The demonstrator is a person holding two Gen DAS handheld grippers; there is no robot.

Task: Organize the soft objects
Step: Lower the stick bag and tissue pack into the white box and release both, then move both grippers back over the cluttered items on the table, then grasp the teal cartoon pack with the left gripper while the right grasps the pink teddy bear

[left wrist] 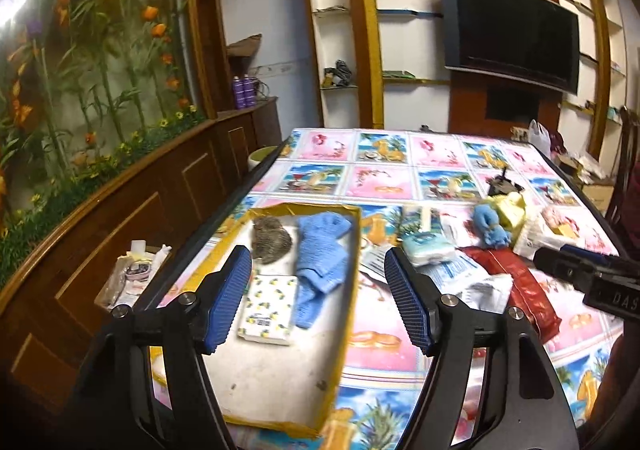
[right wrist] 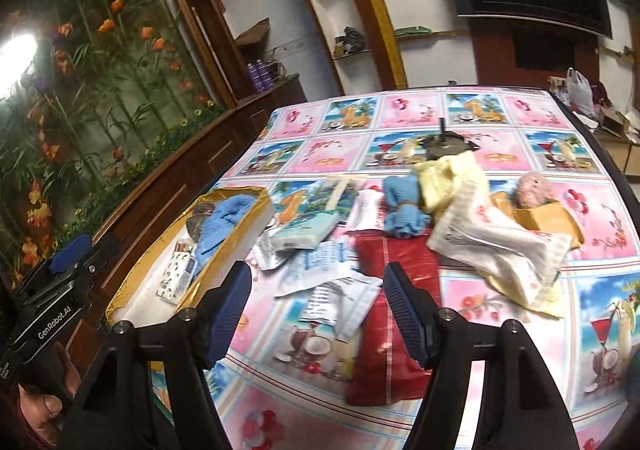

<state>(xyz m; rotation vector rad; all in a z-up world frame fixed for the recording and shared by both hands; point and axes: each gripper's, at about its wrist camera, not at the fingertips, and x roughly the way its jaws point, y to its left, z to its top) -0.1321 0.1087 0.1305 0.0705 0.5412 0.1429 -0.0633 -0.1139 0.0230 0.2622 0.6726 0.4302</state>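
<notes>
In the left wrist view, the left gripper (left wrist: 318, 296) hangs over a shallow cardboard box (left wrist: 347, 282) with yellow-taped rims and a pale, scuffed floor. Its jaws stand apart with nothing between them; the pads (left wrist: 228, 300) are blue and ribbed. Inside the box, toward the upper part, lie a grey knitted pouch (left wrist: 271, 244), rounded and coarse, a blue terry glove (left wrist: 320, 264), limp and fluffy, and a flat white packet with lemon print (left wrist: 269, 308) just beside the glove. Right of the box, on the glossy patterned table (left wrist: 400, 350), a loose heap spreads out: a small pale-blue tissue pack (left wrist: 426, 254), crinkled white wrappers (left wrist: 476, 282), a shiny red bag (left wrist: 520, 290), a second blue glove (left wrist: 490, 230) and a yellow cloth (left wrist: 512, 207). The right gripper (left wrist: 588, 276) juts in from the right edge.

In the right wrist view, the right gripper (right wrist: 318, 300) hovers above the heap, jaws apart and empty, over the white wrappers (right wrist: 340, 290) and the red bag (right wrist: 392, 330). The box (right wrist: 236, 246) sits at middle left, the blue glove (right wrist: 224, 226) bulging over its rim. Farther back lie the second blue glove (right wrist: 404, 205), the yellow cloth (right wrist: 448, 177), a long white ribbed bag (right wrist: 496, 238) and a pinkish fuzzy ball (right wrist: 534, 189). The left gripper (right wrist: 52, 290) and a hand (right wrist: 44, 406) fill the lower left.
</notes>
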